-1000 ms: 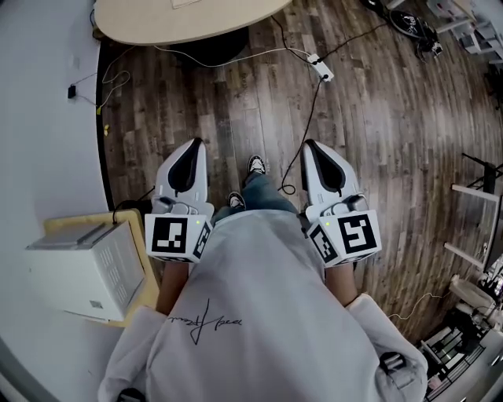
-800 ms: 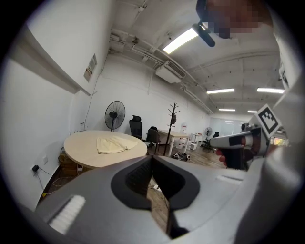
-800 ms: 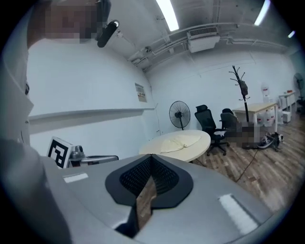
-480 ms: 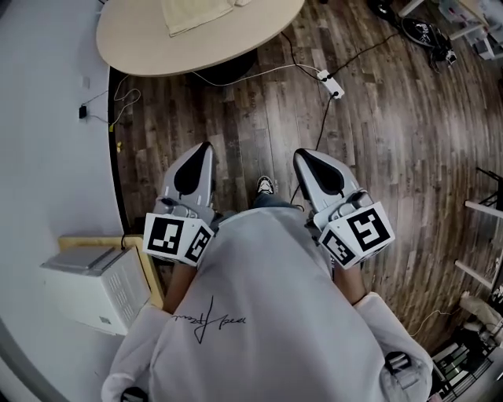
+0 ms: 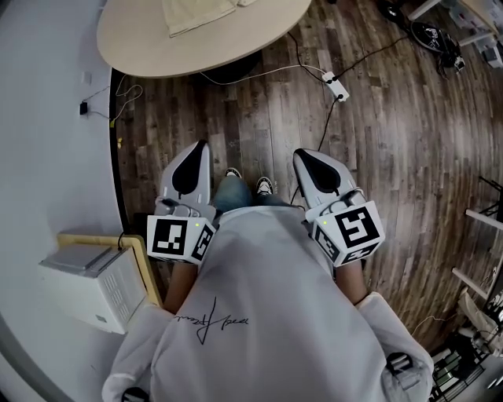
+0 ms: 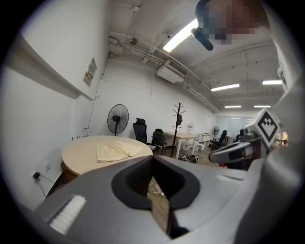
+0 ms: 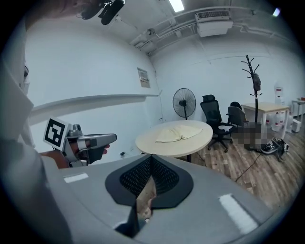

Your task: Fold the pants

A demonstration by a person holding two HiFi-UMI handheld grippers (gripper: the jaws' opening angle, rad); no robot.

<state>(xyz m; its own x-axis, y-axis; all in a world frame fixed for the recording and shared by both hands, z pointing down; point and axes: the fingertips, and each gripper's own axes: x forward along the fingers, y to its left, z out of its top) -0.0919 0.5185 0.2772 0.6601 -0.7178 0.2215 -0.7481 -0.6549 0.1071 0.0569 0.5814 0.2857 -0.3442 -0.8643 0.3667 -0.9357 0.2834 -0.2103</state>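
Pants (image 5: 196, 14) far off on round table (image 5: 141, 49), untouched. Left gripper (image 5: 200, 149) and right gripper (image 5: 302, 155) both clenched, empty, near body. Risk: power strip (image 5: 337, 86) on floor ahead could catch foot; closed jaws would only shove cloth.

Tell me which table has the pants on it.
The round table: the cream pants lie on its top. The rectangular desk farther back shows no cloth.

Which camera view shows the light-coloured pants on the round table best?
The left gripper view: the pants lie whole and unhidden on the round table. The right gripper view shows them whole too, but flatter. The head view cuts them off at its top edge.
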